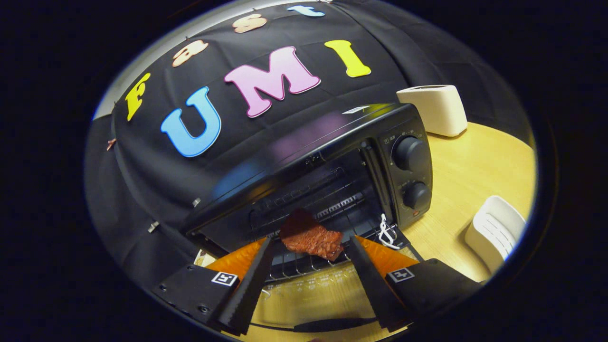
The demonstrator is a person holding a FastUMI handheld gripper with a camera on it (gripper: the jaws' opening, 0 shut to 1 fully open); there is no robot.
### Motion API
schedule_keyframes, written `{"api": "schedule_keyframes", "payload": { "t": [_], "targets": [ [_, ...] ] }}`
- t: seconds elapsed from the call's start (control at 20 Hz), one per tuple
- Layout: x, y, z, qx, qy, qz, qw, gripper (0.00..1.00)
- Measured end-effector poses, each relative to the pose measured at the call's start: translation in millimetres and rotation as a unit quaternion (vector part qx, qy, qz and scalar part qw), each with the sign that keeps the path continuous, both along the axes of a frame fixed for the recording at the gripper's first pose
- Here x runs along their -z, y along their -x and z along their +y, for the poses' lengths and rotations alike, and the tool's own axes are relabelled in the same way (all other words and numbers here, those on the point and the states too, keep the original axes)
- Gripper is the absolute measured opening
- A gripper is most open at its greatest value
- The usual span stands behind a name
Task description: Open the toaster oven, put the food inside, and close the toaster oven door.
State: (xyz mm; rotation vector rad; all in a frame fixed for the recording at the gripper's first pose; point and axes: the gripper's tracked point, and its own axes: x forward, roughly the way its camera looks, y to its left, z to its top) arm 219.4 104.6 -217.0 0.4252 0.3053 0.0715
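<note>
in the gripper view, the black boxy toaster oven [332, 166] with two round knobs stood on the pale wooden surface [475, 171], its glass door [313, 294] folded down flat toward the camera so the cavity was open. a flat reddish-brown slab of food [311, 235] lay on the wire rack [304, 263] at the mouth of the oven, partly over the rack's front edge and just ahead of the tool [308, 247]. the tool's two fingers were spread apart, one on either side of the food and touching nothing, so it gripped nothing. a white loop of cord [387, 235] hung at the door's right hinge side. beyond the oven sat a cream slot toaster [434, 109], and to its right a white slatted rack [494, 232]. by my reading, opening was done and the food was placed on the rack, though perhaps not pushed fully in; what remained was backing the tool out and lifting the door shut.
</note>
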Motion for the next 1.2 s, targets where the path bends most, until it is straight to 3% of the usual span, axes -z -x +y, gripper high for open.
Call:
{"api": "schedule_keyframes", "payload": {
  "t": [0.3,0.45,0.8,1.0,1.2],
  "targets": [
    [3,53,-3,-0.038,0.083,0.052,0.994,0.98],
    [2,77,-10,-0.053,0.143,0.071,0.986,0.98],
    [37,124,-15,-0.083,0.204,0.145,0.965,0.99],
    [67,133,-17,-0.1,0.259,0.177,0.944,0.99],
    [91,127,-8,-0.098,0.257,0.202,0.94,0.99]
  ]
}}
